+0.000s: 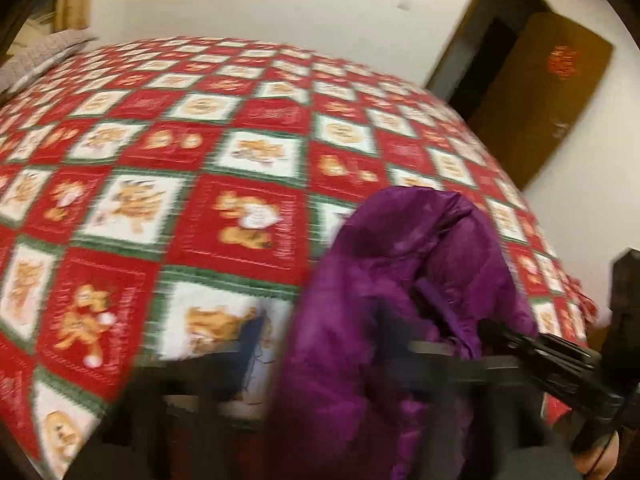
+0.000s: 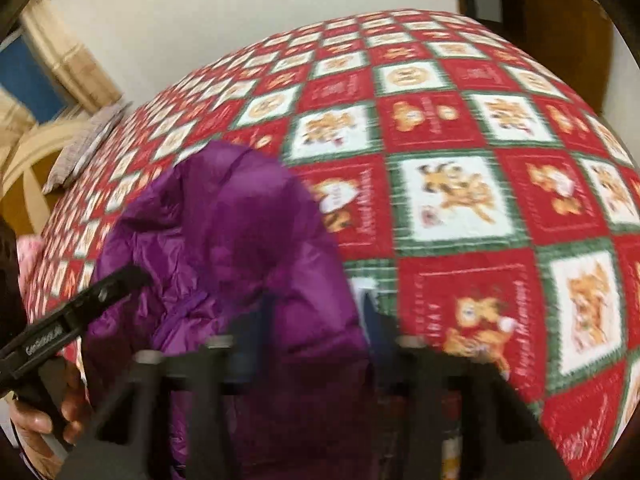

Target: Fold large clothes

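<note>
Legible writing is scarce: the right-wrist view shows white lettering along the body of the left gripper [image 2: 132, 276], too blurred to read with confidence, and the red squares of the bedspread [image 2: 460, 200] carry cursive script that motion blur leaves unreadable. The door [image 1: 540, 92] in the left-wrist view bears a red emblem, also illegible. The purple puffer jacket [image 1: 392, 300] is bunched and raised above the near edge of the bed, hanging between the two grippers; its shiny crinkled fabric fills the lower centre of both views. In the right-wrist view the left gripper enters from the lower left, its tip buried in the jacket [image 2: 224, 248] and clamped on the fabric, with the person's hand [image 2: 36, 416] visible on the handle below. In the left-wrist view the right gripper [image 1: 516, 338] comes in from the lower right, its tip against the jacket's edge; whether it is pinching the fabric or merely touching it cannot be told through the blur. Only the left-wrist view shows the brown door standing ajar in the white wall. Only the right-wrist view shows the pale wooden headboard [image 2: 36, 160] and a blue panel behind it. A grey patterned pillow [image 1: 44, 52] lies at the far corner of the bed in both views. No containers are seen.
</note>
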`<state>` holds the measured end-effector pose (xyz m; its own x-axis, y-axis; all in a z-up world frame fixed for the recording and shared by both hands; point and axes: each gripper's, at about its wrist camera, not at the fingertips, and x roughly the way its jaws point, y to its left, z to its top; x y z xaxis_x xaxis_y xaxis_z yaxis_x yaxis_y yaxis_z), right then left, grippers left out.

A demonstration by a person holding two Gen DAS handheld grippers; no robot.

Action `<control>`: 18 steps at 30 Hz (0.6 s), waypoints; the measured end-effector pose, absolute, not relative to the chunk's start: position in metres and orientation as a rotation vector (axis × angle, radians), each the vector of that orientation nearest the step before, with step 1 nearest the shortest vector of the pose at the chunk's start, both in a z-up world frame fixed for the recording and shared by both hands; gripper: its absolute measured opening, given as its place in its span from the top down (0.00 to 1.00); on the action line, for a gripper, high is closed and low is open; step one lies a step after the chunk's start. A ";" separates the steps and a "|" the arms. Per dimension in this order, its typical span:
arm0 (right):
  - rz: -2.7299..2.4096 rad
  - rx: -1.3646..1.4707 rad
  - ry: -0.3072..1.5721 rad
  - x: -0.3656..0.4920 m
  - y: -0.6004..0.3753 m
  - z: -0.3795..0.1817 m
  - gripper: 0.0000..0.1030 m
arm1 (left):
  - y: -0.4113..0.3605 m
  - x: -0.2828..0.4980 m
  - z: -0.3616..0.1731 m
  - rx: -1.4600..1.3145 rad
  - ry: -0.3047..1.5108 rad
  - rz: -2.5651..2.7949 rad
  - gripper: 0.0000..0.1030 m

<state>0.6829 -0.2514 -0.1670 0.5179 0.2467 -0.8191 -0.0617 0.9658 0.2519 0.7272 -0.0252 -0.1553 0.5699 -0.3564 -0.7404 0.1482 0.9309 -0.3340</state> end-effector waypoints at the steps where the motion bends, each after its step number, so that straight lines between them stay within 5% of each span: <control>1: 0.185 0.171 1.003 0.680 -0.247 -0.166 0.89 | -0.026 0.725 -0.156 -0.273 0.934 -0.333 0.93; 13: 0.324 0.109 0.771 0.568 -0.235 -0.067 0.91 | -0.017 0.597 -0.050 -0.154 0.608 -0.377 0.95; 18: 0.348 0.052 0.729 0.511 -0.225 -0.055 0.91 | -0.014 0.527 -0.045 -0.081 0.509 -0.379 0.94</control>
<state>0.5106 -0.2252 -0.0552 0.6910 0.3291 -0.6436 -0.2936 0.9414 0.1662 0.5275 -0.0138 -0.0453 0.8056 -0.3735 -0.4599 0.3338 0.9275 -0.1685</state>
